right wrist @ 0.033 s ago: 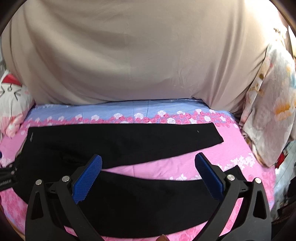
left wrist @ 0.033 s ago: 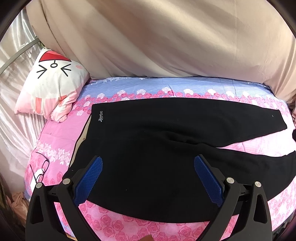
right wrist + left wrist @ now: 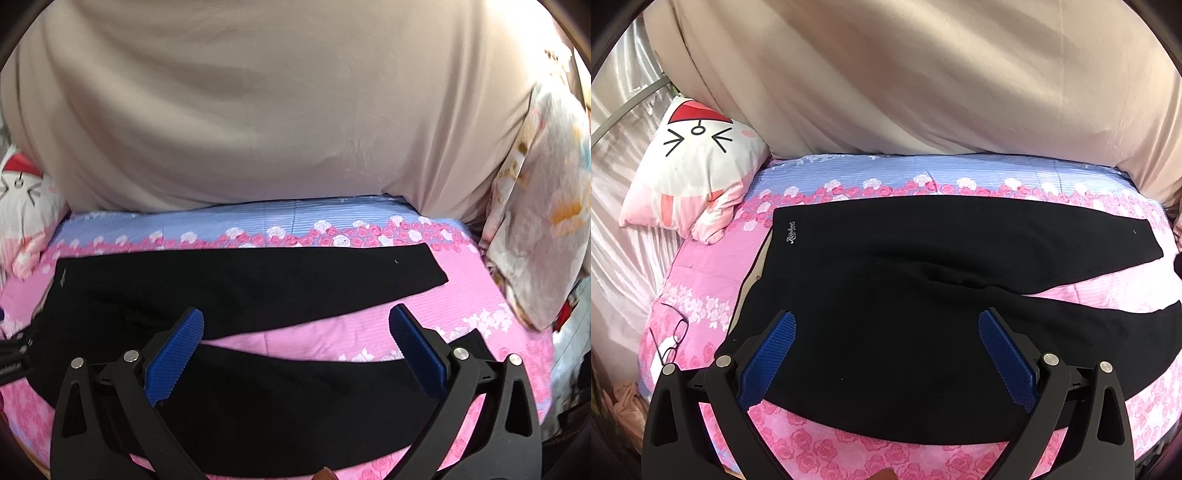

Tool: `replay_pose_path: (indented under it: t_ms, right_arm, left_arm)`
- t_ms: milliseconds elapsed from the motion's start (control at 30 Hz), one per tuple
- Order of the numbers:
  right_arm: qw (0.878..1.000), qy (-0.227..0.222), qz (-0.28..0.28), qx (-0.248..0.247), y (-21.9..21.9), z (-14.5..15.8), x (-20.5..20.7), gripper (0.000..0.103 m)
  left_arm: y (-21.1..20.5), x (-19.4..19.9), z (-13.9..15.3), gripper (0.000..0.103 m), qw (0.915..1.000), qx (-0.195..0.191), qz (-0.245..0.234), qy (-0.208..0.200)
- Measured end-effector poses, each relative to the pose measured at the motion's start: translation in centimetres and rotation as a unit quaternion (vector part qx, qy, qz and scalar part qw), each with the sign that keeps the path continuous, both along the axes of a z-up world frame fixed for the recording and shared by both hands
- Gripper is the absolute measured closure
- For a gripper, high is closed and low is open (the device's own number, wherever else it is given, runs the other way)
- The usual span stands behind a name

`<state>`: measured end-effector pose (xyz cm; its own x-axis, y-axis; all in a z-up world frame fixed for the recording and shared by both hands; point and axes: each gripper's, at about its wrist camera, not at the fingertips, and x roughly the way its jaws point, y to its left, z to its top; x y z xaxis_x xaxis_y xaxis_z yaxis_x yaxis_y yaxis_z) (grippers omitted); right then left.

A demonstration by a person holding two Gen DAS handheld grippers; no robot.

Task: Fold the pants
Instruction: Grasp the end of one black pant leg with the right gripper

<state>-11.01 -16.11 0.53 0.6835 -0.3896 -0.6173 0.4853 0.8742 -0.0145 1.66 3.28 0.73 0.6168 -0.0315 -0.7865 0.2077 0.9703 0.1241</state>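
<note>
— Where do the pants lie, and how do your tools stand?

— The black pants (image 3: 886,295) lie flat on my bed's pink rose sheet (image 3: 849,450), waistband to the left, legs running right and splayed apart; a wedge of bare pink sheet shows between the two legs. My left gripper (image 3: 886,354) hovers over the seat of the pants, jaws spread wide, nothing between the blue pads (image 3: 768,362); my right gripper (image 3: 295,350) hangs over the near leg, equally spread and empty.

— What about the edges?

— The far leg's cuff (image 3: 436,273) ends short of the bed's right side, with pink sheet beyond it; the near leg's hem (image 3: 480,339) sits close behind my right gripper's right finger. The near edge of the pants curves along just inside the bed's front edge; the waistband (image 3: 768,258) shows a pale lining at its left rim.

— And room to move?

— Left of the waistband there is open sheet, save for a pair of glasses (image 3: 676,339) near the bed's left edge; a cat-face pillow (image 3: 694,173) fills the far left corner. A beige curtain (image 3: 258,110) closes off the back; floral cloth (image 3: 535,221) hangs at the right. The blue strip of sheet (image 3: 221,221) beyond the far leg is bare.
</note>
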Motion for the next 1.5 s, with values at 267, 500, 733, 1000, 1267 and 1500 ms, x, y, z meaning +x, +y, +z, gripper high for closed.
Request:
replay_pose_path:
  t_ms: [267, 500, 733, 1000, 1267, 1500]
  right_arm:
    - [0.999, 0.008, 0.021, -0.037, -8.9, -2.4, 3.2, 0.005]
    - [0.995, 0.039, 0.069, -0.054, -20.2, -6.1, 6.4, 0.005]
    - [0.997, 0.049, 0.067, -0.006, -29.7, -9.7, 9.5, 0.005]
    - [0.993, 0.073, 0.079, 0.052, -34.2, -12.0, 12.4, 0.052]
    - [0.989, 0.086, 0.077, 0.096, -39.8, -14.6, 14.6, 0.048]
    - [0.978, 0.104, 0.140, 0.110, -39.3, -15.8, 14.0, 0.069]
  left_arm:
    - [-1.1, 0.2, -0.6, 0.005, 0.9998, 0.007, -0.012, -0.011]
    - [-3.4, 0.9, -2.2, 0.005, 0.9994, 0.012, -0.030, -0.011]
    - [-6.2, 1.3, -3.8, 0.005, 0.9993, 0.001, -0.036, 0.000]
    - [-9.8, 1.6, -4.9, 0.005, 0.9985, 0.007, -0.054, -0.001]
    - [-11.2, 2.1, -5.2, 0.005, 0.9984, 0.008, -0.053, -0.019]
    - [-10.7, 2.7, -5.6, 0.005, 0.9996, -0.001, -0.026, -0.012]
